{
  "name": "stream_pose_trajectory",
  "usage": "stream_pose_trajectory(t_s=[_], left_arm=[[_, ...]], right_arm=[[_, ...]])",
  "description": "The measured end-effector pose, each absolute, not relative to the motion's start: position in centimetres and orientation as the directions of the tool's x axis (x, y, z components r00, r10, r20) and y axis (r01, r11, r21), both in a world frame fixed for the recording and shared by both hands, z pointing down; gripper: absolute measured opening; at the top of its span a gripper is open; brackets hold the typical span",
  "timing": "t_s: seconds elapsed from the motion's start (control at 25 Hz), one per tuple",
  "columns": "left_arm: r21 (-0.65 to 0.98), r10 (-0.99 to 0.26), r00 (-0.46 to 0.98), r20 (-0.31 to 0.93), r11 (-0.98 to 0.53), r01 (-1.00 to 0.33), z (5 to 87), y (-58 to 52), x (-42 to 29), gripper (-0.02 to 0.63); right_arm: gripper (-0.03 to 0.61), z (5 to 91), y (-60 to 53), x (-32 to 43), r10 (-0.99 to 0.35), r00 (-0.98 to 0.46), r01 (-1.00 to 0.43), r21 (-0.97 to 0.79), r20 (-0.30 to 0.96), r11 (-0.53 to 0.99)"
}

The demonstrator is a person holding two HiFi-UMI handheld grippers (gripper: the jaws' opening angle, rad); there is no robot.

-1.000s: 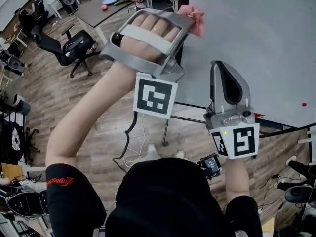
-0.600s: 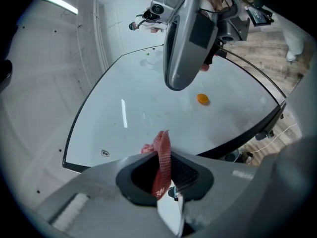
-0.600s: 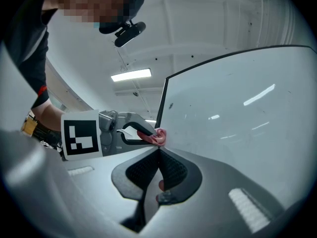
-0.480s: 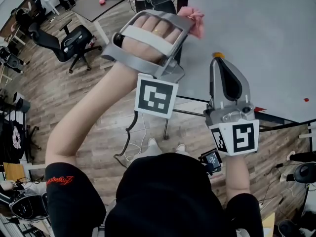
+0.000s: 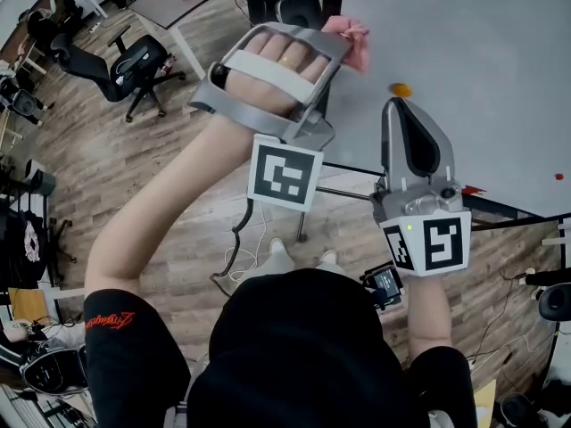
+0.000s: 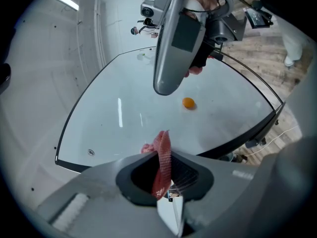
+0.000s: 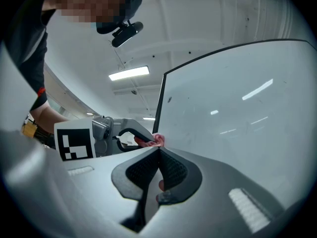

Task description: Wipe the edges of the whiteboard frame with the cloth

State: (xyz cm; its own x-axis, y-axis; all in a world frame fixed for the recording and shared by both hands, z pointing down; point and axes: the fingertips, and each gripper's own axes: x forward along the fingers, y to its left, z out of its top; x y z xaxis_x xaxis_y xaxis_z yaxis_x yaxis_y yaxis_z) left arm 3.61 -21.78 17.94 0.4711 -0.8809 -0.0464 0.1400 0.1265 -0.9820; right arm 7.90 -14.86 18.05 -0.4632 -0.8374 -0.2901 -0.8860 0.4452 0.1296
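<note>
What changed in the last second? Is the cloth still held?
The right gripper drew back slightly toward the person, uncovering an orange dot on the whiteboard. Nothing was taken or released. The left gripper still pinches the pink cloth at the board's left edge.

Whiteboard w/ orange magnet on it, stands on wood floor.

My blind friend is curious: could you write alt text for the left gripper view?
The left gripper pinches a pink cloth in its shut jaws, facing a whiteboard. An orange dot sits on the board, and the right gripper reaches in from the top.
</note>
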Motion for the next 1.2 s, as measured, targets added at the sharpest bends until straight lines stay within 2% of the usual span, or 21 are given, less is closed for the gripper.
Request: stream_pose_trajectory(t_s=[1.2], left_arm=[[-0.99, -0.869, 0.489, 0.074, -0.006, 0.139, 26.2, -22.8, 4.3, 0.052]], right_arm=[[0.002, 23.3, -17.3, 9.1, -0.878, -0.437, -0.899, 0.072, -0.196, 0.432]])
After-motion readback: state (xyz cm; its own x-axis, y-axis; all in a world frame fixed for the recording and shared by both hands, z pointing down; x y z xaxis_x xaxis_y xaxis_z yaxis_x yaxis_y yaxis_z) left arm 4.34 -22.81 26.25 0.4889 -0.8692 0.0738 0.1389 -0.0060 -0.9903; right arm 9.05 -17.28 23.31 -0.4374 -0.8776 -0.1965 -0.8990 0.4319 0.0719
